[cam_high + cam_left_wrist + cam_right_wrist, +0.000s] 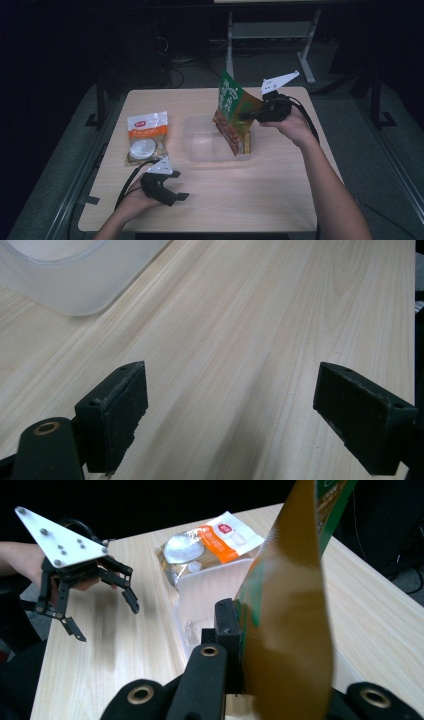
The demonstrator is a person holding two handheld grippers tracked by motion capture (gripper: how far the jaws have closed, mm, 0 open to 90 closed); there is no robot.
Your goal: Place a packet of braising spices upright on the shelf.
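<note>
Right gripper (251,116) clamped tight on the green and brown pouch (231,112), right of centre in the high view. Pouch hanging steeply tilted, long axis running from upper left down to lower right, bottom corner dipping inside the clear plastic tub (200,145) at its right end. In the right gripper view, brown back of the pouch (290,630) towering up from bottom centre, pinched against the one visible jaw at its edge.

Left gripper (172,192) low at lower left, resting on the wooden table (260,200), jaws spread wide and holding nothing; bare wood between them in the left gripper view, tub corner (75,290) at upper left.

Key relation: tub directly below and to the left of the pinched edge, so likely a lowering and laying over toward the left. Plenty of open tub floor on that side. Right hand clearly the nearer one. Tub's right wall close by the pouch's lower corner, a possible snag. Orange and white packet (146,137) lying flat just left of the tub, well apart from the pouch. Open tabletop in front.
</note>
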